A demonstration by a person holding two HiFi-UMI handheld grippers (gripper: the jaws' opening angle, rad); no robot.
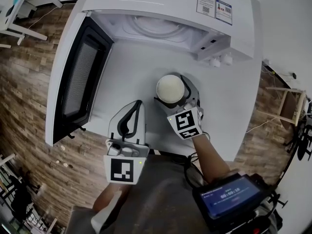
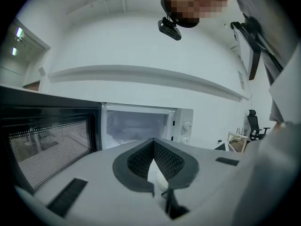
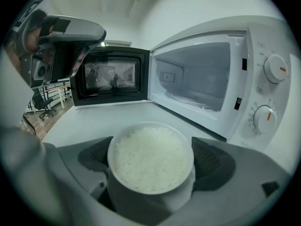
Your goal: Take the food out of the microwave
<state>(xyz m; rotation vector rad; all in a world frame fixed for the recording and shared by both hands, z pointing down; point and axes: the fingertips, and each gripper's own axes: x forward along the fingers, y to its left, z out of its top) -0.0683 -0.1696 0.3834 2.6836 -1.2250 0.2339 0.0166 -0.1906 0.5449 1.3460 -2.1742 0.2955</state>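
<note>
Currently my right gripper's [image 1: 174,92] jaws are clamped on the bowl of rice [image 3: 149,157], over the white table [image 3: 108,119] and outside the microwave [image 3: 225,65] ahead of them. My left gripper's [image 2: 153,147] jaws are pressed together, empty. If I tilt my wrist, the smooth round bowl could slip or tip and spill rice. Beyond, the door [image 3: 110,74] stands open.

White table [image 1: 131,77] fills centre frame in the head view, with wood floor [image 1: 29,106] showing past its left and right edges. White microwave [image 1: 175,4] stands on it at upper centre, door [image 1: 80,77] swung open along the table's left side. Bowl of rice [image 1: 169,87] in the right tongs [image 1: 171,92] is just in front of the microwave, over bare tabletop. Can't tell if it touches.
</note>
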